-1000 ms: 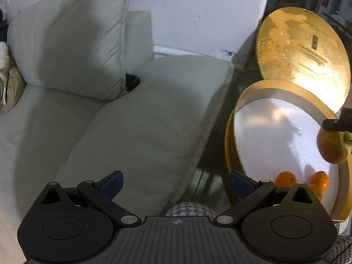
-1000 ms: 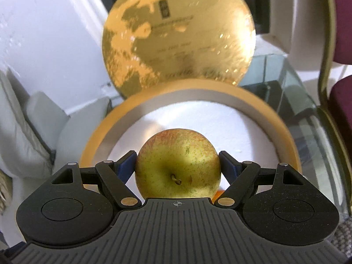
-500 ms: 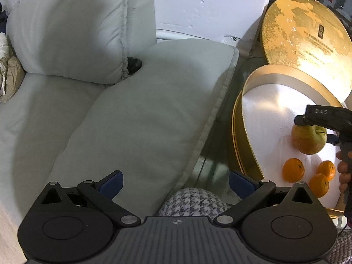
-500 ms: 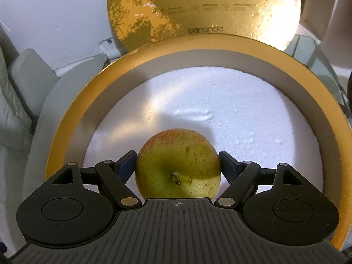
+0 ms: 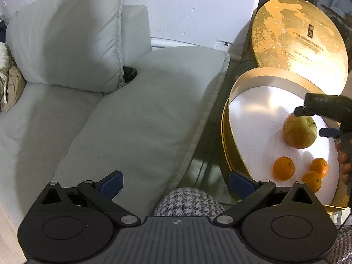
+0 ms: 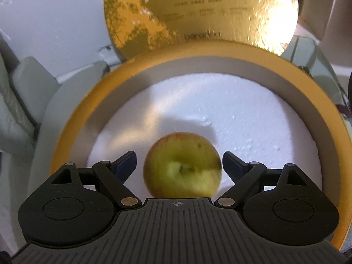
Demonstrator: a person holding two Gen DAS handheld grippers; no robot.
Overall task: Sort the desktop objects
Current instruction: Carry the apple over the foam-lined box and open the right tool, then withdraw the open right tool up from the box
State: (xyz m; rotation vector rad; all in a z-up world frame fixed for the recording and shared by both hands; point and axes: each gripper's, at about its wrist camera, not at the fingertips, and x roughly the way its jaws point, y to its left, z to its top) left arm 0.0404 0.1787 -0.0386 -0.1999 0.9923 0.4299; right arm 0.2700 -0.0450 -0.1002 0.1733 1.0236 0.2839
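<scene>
Right wrist view: your right gripper (image 6: 178,165) has just spread its jaws, clear of the apple (image 6: 182,165) lying between them on the gold box's (image 6: 72,136) white foam. Left wrist view: your left gripper (image 5: 176,181) hangs wide, empty, above the sofa cushion (image 5: 140,114); three oranges (image 5: 283,168) sit near the apple.

My left wrist view looks steeply down past its own fingers (image 5: 111,183) onto a grey sofa cushion (image 5: 140,114), with the round gold box (image 5: 233,101) out at three o'clock, seen from the side and some way off. My right wrist view sits close over that same box (image 6: 72,121), tilted down and facing its upright gold lid (image 6: 198,11) at twelve o'clock. Both views share the box, the lid and the apple (image 5: 299,132) (image 6: 182,165) on its white foam floor.
</scene>
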